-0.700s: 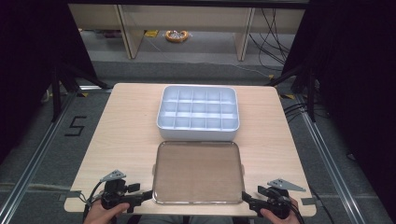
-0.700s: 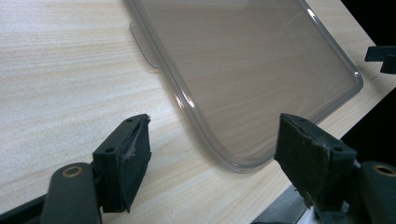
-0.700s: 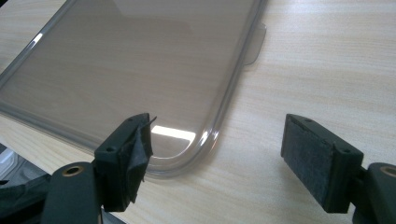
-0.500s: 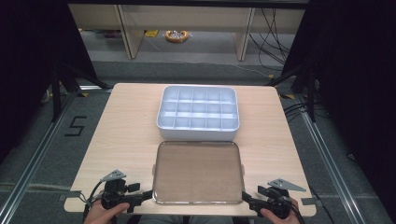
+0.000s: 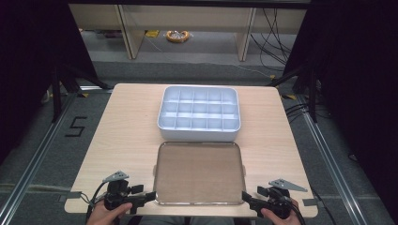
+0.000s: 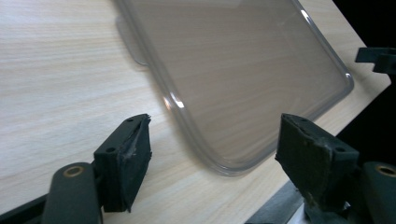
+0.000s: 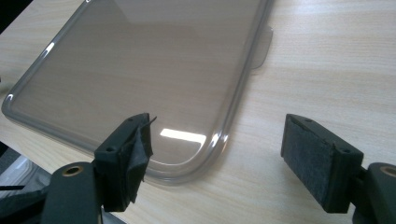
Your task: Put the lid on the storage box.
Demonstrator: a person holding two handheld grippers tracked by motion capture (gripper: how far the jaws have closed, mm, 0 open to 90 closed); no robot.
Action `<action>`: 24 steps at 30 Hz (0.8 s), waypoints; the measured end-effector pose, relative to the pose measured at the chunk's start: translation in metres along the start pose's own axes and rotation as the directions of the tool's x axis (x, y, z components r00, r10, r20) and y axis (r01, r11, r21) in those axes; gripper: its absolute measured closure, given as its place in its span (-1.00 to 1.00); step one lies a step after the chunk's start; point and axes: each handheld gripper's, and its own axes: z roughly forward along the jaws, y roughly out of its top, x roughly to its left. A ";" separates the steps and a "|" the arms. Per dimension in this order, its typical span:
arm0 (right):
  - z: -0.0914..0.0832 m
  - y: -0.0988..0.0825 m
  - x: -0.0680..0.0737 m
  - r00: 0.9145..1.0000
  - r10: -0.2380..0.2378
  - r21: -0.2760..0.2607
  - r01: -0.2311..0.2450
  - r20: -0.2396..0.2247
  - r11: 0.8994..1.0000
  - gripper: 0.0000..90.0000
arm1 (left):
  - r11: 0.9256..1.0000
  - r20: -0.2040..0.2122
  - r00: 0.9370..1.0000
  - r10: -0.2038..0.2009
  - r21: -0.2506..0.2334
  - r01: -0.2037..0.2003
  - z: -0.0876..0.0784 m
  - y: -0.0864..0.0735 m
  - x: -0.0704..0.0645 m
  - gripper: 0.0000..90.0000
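Left gripper (image 5: 149,196): lower left of the high view, at the near table edge, jaws spread wide with nothing between them; they point toward the near left corner of the clear lid (image 5: 199,172).
Right gripper (image 5: 246,198): lower right of the high view, jaws likewise standing apart and empty, aimed at the lid's near right corner.
Lid position: flat on the wooden table (image 5: 126,136), lower centre of the high view, just in front of the white compartment box (image 5: 199,113); lid and box look close together, though I cannot tell whether their edges touch.
Left gripper view: rounded lid corner (image 6: 224,165) lies between and a little beyond the two black pads, no contact that I can see.
Right gripper view: lid corner (image 7: 205,158) sits near the left-hand pad (image 7: 135,158); whether the pad touches the rim is hard to say, but nothing is pinched.
Box: open on top, its compartments look empty.
Done so far: both tools appear lined up on the lid's near corners, nothing more by the look of it.
Left to do: I would judge the grasp, the lift and setting the lid over the box all remain.
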 end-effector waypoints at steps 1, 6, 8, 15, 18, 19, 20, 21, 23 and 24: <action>0.000 0.000 0.000 1.000 0.000 0.000 0.000 0.000 1.000 -0.43 | 1.000 0.000 1.000 0.000 0.000 0.000 0.000 0.000 0.000 -0.43; 0.003 0.002 0.005 0.999 0.036 -0.013 -0.036 -0.030 0.999 -0.43 | 0.999 -0.020 0.999 0.028 -0.025 -0.029 0.004 0.000 -0.005 -0.42; 0.005 0.003 0.003 0.999 0.013 -0.013 -0.014 -0.038 1.000 -0.44 | 0.999 -0.034 0.999 0.037 -0.031 -0.038 0.005 0.000 -0.006 -0.39; 0.011 0.005 0.005 0.999 0.022 -0.037 -0.023 -0.034 0.999 -0.47 | 0.999 -0.050 0.997 0.051 -0.013 -0.052 0.012 0.001 -0.010 -0.35; 0.012 0.007 0.004 0.999 0.020 -0.030 -0.021 -0.045 0.999 -0.48 | 0.998 -0.054 0.997 0.057 -0.005 -0.057 0.014 0.001 -0.010 -0.34; 0.014 0.007 0.005 0.998 0.034 -0.036 -0.036 -0.045 0.999 -0.47 | 0.999 -0.062 0.997 0.048 -0.011 -0.049 0.016 0.002 -0.011 -0.34; 0.015 0.007 0.003 0.998 0.020 -0.042 -0.022 -0.053 0.999 -0.47 | 0.999 -0.065 0.996 0.053 -0.001 -0.053 0.017 0.002 -0.010 -0.34; 0.015 0.007 0.003 0.998 0.020 -0.042 -0.022 -0.053 0.999 -0.47 | 0.999 -0.065 0.996 0.053 -0.001 -0.053 0.017 0.002 -0.010 -0.34; 0.017 0.009 0.001 0.997 0.035 -0.018 -0.036 -0.062 0.999 -0.47 | 0.999 -0.077 0.996 0.053 -0.007 -0.054 0.019 0.003 -0.011 -0.33; 0.019 0.009 0.001 0.997 0.051 -0.037 -0.053 -0.057 0.998 -0.47 | 0.999 -0.082 0.995 0.052 -0.006 -0.053 0.019 0.004 -0.011 -0.33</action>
